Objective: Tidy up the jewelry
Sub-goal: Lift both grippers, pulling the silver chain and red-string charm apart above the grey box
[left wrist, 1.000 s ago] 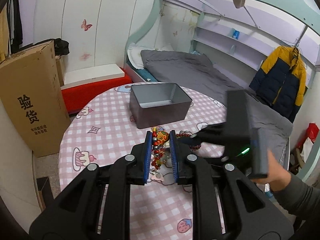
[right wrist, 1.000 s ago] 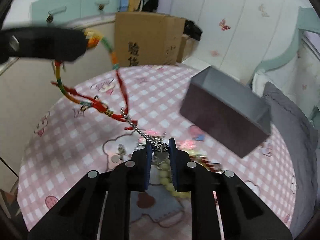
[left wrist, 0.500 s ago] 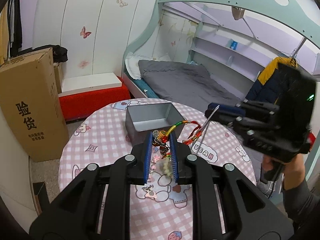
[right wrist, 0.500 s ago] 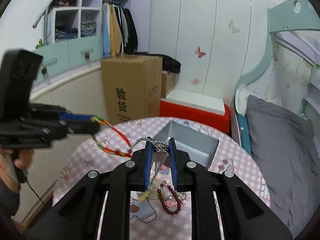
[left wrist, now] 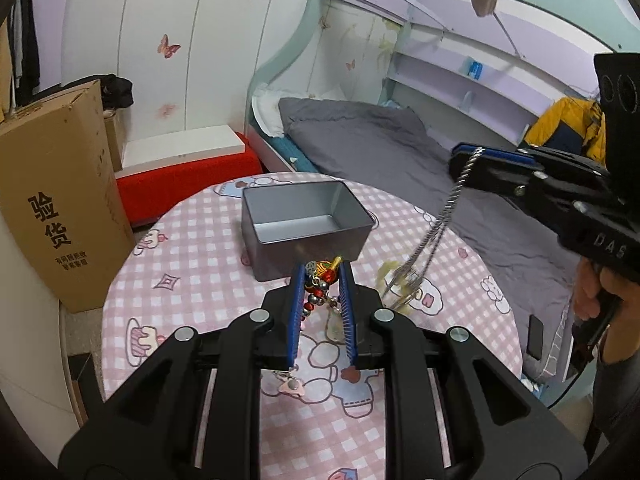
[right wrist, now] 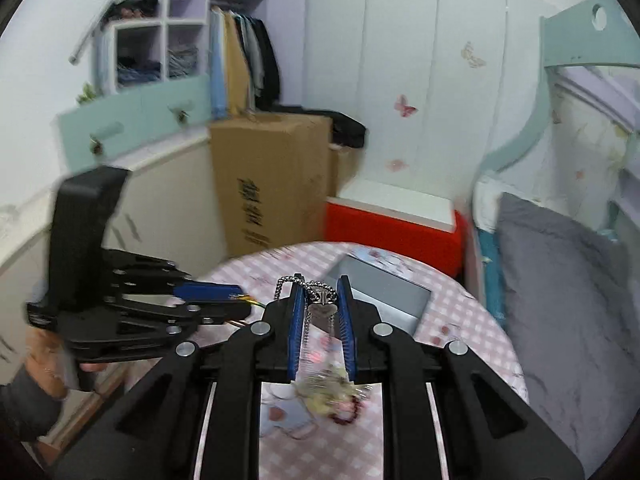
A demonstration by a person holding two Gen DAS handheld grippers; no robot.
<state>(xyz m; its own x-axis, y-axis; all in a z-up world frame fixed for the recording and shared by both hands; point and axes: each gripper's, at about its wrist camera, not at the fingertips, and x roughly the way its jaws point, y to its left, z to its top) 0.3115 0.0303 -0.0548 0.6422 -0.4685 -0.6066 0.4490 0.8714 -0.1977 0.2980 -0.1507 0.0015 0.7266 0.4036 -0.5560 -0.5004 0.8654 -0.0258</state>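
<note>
My left gripper [left wrist: 322, 270] is shut on a colourful beaded bracelet [left wrist: 318, 280] with red and silver beads, held above the pink checked table [left wrist: 180, 280]. My right gripper [right wrist: 319, 286] is shut on a silver chain necklace [right wrist: 320, 300] with a heart pendant; in the left wrist view the chain [left wrist: 444, 216] hangs down from it to a blurred bundle above the table. An open grey metal box [left wrist: 304, 224] stands on the far side of the table, just beyond both grippers. It also shows in the right wrist view [right wrist: 384, 296].
More jewelry lies on the table: a pink charm [left wrist: 292, 386] and dark red beads [right wrist: 348, 412]. A cardboard box [left wrist: 60, 196] stands left of the table, a red bench [left wrist: 188, 184] behind it, a grey bed [left wrist: 380, 152] to the right.
Both grippers have lifted their jewelry off the table and pulled apart. The bracelet has come free of the chain and is now bunched in the left gripper.
</note>
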